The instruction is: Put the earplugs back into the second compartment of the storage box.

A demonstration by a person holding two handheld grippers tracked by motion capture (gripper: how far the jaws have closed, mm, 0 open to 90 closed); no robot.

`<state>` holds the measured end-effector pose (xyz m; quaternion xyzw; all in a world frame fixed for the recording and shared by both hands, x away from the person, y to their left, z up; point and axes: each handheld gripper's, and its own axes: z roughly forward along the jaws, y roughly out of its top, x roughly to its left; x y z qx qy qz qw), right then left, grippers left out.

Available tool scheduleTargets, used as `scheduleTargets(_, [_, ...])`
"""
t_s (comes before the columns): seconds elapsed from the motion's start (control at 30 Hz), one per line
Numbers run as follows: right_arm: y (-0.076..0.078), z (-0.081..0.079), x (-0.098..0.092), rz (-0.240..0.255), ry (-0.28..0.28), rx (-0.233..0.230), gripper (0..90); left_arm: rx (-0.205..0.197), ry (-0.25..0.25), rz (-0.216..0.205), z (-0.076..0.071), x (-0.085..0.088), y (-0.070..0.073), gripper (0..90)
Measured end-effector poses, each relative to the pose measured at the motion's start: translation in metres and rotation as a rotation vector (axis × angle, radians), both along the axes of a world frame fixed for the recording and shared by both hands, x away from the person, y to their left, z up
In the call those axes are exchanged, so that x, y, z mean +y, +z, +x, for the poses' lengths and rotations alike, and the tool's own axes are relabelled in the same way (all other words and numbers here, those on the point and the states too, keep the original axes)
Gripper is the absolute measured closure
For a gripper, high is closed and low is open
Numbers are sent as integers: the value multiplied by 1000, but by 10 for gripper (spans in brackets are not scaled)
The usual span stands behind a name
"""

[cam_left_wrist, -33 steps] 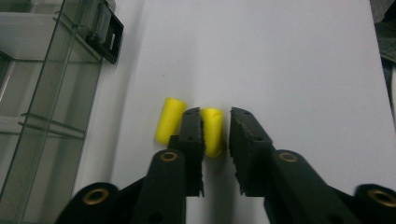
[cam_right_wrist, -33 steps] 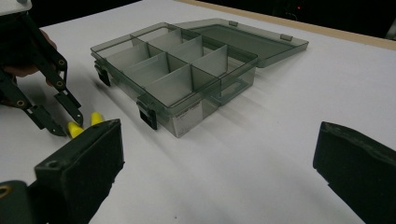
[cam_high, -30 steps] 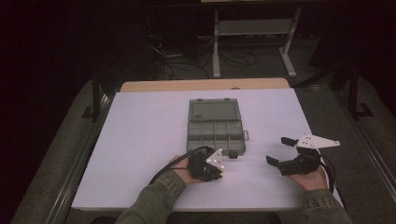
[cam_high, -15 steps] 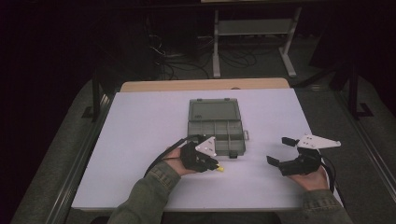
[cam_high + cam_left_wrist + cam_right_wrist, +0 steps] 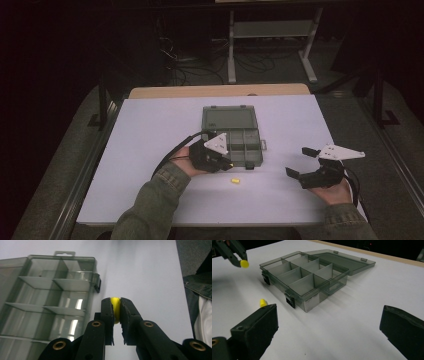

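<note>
While the left tongs [image 5: 116,312] pinch a yellow piece [image 5: 115,305] beside the organizer box [image 5: 235,134], the right tongs [image 5: 302,161] gape empty

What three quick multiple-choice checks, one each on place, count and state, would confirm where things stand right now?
1. Where is the loose yellow piece?
A. inside the organizer box
B. on the table in front of the box
C. on the box's lid

2. How many yellow pieces are in sight?
A. one
B. two
C. four

3. How is the right gripper?
A. open
B. shut on a yellow piece
C. shut on the lid

Answers: 1 B, it lies on the white table just short of the organizer box. 2 B, one lies loose and one is clamped in the left gripper. 3 A, its jaws stand wide apart with nothing between.
</note>
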<state>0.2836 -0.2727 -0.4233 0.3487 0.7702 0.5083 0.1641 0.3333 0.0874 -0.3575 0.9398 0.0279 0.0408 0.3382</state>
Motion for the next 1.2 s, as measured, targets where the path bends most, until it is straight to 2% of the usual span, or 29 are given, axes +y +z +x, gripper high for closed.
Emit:
scheduleTargets(0.5, [0,-1,-2,-2,-13,-7,0,-17,56,-21,33,10,24,815])
scheduleTargets(0.57, [1,-2,-2,-2,-17,-9,0,-5,70,-35,39,11,26,816])
scheduleTargets(0.63, [1,-2,-2,0,-19,-11,0,7,80,-50,44,12,26,816])
scheduleTargets(0.77, [2,-3,-3,9,-27,-20,0,11,96,-44,53,12,25,816])
scheduleTargets(0.8, [2,-3,-3,-1,-48,-21,0,12,101,-45,55,12,25,816])
scheduleTargets(0.93, [2,-3,-2,-7,-43,-13,0,21,116,-40,63,13,24,816])
scheduleTargets(1.07, [2,-4,-3,0,-44,-22,0,34,125,-66,69,16,24,819])
scheduleTargets(1.2, [2,-4,-3,2,-43,-19,0,38,147,-73,76,18,22,820])
